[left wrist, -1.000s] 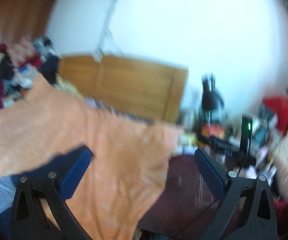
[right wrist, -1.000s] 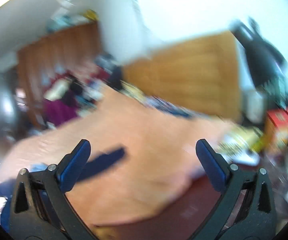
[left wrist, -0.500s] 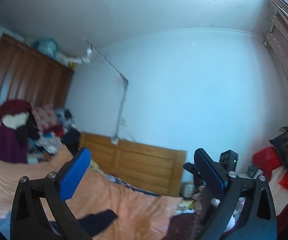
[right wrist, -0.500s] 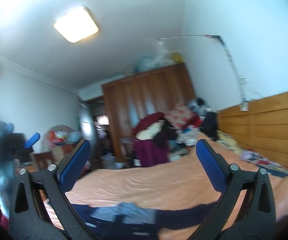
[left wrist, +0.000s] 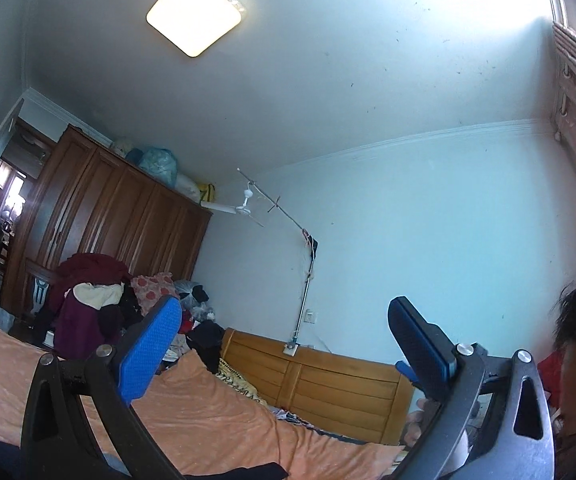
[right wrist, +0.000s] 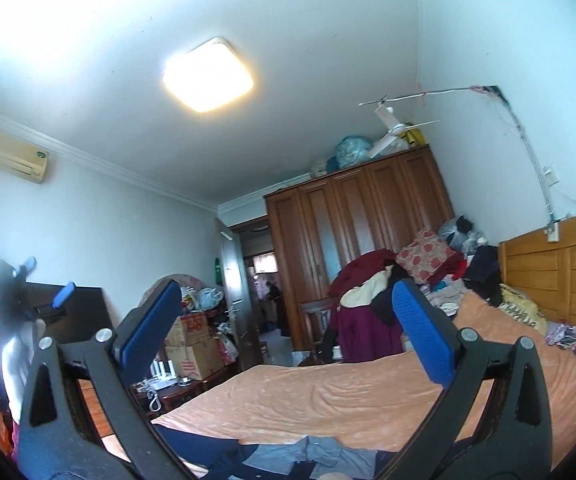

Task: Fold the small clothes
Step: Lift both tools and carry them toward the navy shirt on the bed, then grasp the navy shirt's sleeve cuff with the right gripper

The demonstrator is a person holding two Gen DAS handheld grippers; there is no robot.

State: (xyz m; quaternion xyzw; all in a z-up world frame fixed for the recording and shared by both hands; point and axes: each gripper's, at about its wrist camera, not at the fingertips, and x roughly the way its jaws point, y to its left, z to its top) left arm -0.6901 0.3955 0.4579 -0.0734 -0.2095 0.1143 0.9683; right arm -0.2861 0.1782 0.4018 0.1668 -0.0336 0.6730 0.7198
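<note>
A dark blue and grey garment (right wrist: 307,454) lies on the orange bed (right wrist: 327,400), below the right hand-held gripper (right wrist: 286,330), whose jaws stand wide apart and empty. The left hand-held gripper (left wrist: 284,344) is likewise spread, tilted toward the ceiling.

The left gripper (left wrist: 284,344) and the right gripper (right wrist: 288,320) are both raised and tilted upward toward the ceiling, blue-padded jaws spread wide with nothing between them.
</note>
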